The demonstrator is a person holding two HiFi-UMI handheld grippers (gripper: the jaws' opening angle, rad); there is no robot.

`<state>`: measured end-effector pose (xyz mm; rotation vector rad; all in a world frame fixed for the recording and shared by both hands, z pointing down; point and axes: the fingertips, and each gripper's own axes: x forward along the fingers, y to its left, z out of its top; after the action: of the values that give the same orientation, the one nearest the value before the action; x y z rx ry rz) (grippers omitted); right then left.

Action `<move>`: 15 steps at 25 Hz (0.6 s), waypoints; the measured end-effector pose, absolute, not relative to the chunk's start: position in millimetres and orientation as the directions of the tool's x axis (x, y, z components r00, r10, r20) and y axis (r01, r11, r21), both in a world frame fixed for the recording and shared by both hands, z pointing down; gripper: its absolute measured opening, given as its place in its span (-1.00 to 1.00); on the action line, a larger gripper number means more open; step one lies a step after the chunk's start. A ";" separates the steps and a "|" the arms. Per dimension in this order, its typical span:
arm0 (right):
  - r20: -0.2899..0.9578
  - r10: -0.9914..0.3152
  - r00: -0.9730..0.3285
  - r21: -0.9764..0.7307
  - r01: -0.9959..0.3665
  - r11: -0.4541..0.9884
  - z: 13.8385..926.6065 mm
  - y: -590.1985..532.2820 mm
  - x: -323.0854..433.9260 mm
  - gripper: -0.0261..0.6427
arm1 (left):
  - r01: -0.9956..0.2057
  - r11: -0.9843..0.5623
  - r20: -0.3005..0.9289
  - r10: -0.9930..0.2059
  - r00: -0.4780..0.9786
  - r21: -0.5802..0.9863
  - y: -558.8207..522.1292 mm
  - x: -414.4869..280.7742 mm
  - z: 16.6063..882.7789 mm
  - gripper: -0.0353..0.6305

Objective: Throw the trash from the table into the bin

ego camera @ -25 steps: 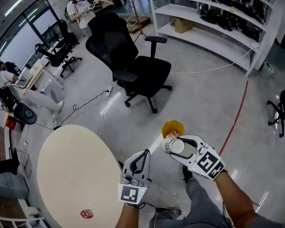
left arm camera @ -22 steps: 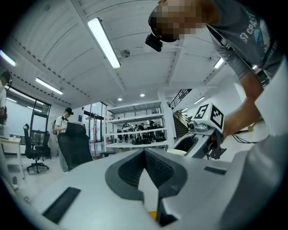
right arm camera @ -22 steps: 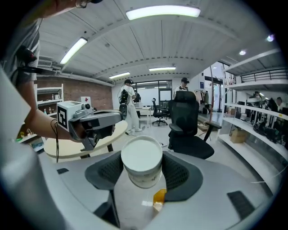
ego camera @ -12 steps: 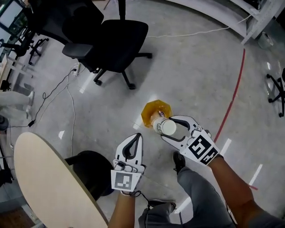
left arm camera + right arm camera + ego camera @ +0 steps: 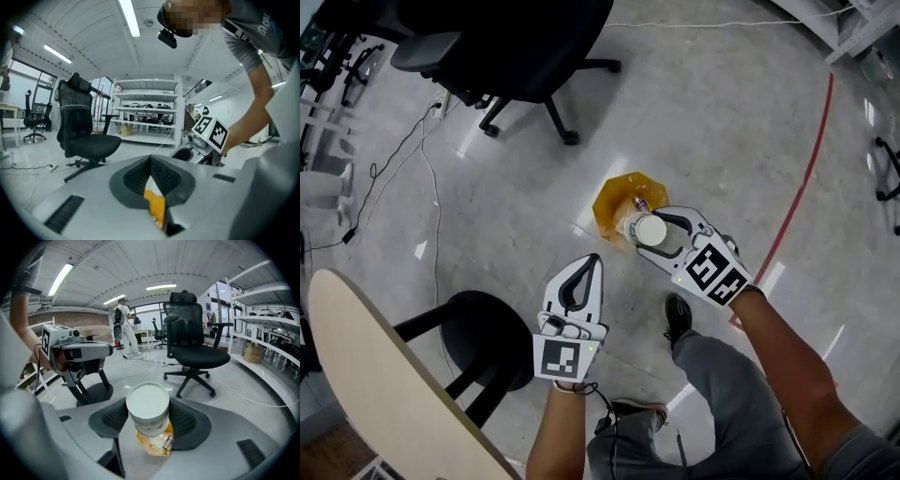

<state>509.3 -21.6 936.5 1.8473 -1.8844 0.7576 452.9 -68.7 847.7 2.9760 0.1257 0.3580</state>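
Observation:
My right gripper (image 5: pixel 649 231) is shut on a white round cup (image 5: pixel 651 230), held on its side with the flat end toward me. In the right gripper view the cup (image 5: pixel 147 408) sits between the black pads directly over the yellow bin (image 5: pixel 151 445). The yellow bin (image 5: pixel 614 200) stands on the grey floor and holds a small piece of trash. My left gripper (image 5: pixel 584 270) hangs lower left of the bin with its jaws shut and nothing in them. In the left gripper view the bin (image 5: pixel 156 207) shows through the slot below the tips of the left gripper (image 5: pixel 151 159).
A black office chair (image 5: pixel 516 47) stands beyond the bin. The round beige table (image 5: pixel 384 384) and a black stool (image 5: pixel 483 337) are at the lower left. Cables (image 5: pixel 422 169) trail across the floor on the left. A red floor line (image 5: pixel 802 178) runs on the right. The person's shoe (image 5: pixel 678 317) is near the bin.
Both grippers have come down toward the floor. The cup has moved from beside the yellow bin to just over its rim. The table has slid to the lower left of the view.

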 end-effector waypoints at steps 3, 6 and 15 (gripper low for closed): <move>0.641 -0.766 -0.059 -0.093 -0.996 -0.001 939.0 -24.4 513.0 -0.10 | 0.046 -0.986 0.243 0.084 0.966 0.159 -71.4 447.7 843.4 -0.79; 0.644 -0.762 -0.066 -0.106 -0.994 -0.003 935.5 -22.1 519.0 -0.10 | 0.037 -0.986 0.249 0.077 0.965 0.161 -65.8 449.3 836.2 -0.79; 0.638 -0.768 -0.060 -0.113 -0.994 -0.016 928.8 -41.3 516.4 -0.10 | 0.033 -0.990 0.233 0.065 0.970 0.140 -78.9 436.8 822.2 -0.79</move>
<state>516.4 -41.3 928.8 1.8303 -1.8766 0.7830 436.8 -78.9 822.2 2.9841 0.0744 0.3594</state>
